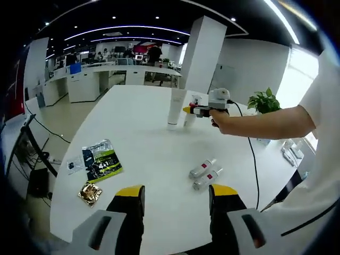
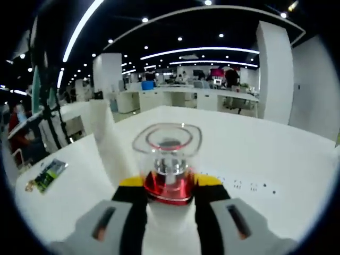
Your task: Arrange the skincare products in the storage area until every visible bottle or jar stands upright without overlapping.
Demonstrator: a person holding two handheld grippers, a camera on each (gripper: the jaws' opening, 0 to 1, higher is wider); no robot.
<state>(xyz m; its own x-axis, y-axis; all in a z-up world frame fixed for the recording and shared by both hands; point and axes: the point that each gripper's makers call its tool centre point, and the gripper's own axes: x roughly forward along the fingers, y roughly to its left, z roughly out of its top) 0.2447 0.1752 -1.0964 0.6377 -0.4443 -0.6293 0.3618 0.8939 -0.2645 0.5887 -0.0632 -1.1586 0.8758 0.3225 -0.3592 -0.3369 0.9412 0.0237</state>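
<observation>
On the white table (image 1: 143, 138) a tall white tube (image 1: 175, 109) stands upright at the far side. My right gripper (image 1: 197, 110), held by a person's hand, is right beside it, shut on a small bottle (image 1: 189, 119). In the right gripper view that bottle (image 2: 169, 143) has a clear cap and a red collar and sits upright between the jaws of my right gripper (image 2: 170, 183), with the white tube (image 2: 103, 133) to its left. Two small white bottles (image 1: 206, 173) with red bands lie side by side on the table. My left gripper (image 1: 176, 199) hovers open just short of them, holding nothing.
A green and black packet (image 1: 101, 161) and a small golden packet (image 1: 89, 192) lie near the left table edge. A potted plant (image 1: 264, 101) stands at the far right. A black cable (image 1: 254, 159) runs from the right gripper. Office desks and a white pillar (image 1: 204, 53) stand behind the table.
</observation>
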